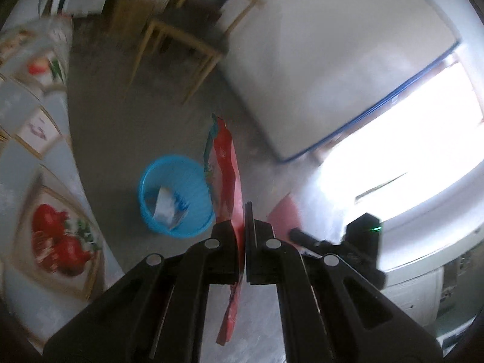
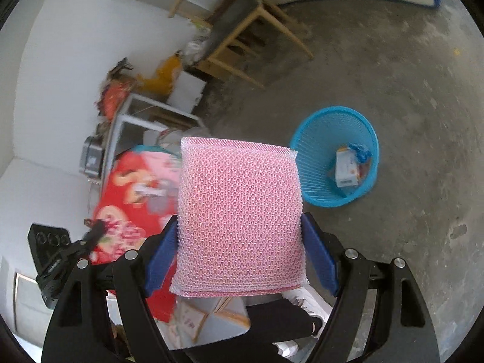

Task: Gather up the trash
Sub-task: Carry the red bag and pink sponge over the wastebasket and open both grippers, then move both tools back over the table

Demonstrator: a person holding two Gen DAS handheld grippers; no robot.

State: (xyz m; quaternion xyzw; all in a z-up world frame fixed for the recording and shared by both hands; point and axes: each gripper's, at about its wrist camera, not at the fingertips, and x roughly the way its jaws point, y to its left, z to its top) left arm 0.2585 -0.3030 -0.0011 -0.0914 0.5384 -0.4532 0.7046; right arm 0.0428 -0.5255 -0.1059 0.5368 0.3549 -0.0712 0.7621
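My left gripper (image 1: 243, 227) is shut on a flat red snack wrapper (image 1: 225, 169), held edge-on above the floor to the right of a blue mesh waste basket (image 1: 175, 196). The basket holds a white carton and blue scraps. My right gripper (image 2: 240, 236) is shut on a pink mesh sponge (image 2: 239, 214), held up in the air to the left of the same basket (image 2: 335, 154). The red wrapper (image 2: 127, 199) and the left gripper's body also show blurred at the left of the right wrist view.
A table with a fruit-print cloth (image 1: 39, 157) runs along the left. A wooden chair (image 2: 239, 36) stands on the concrete floor (image 2: 408, 96) beyond the basket. A white mattress with blue trim (image 1: 317, 60) leans at the right. Boxes and clutter (image 2: 145, 103) lie by the white wall.
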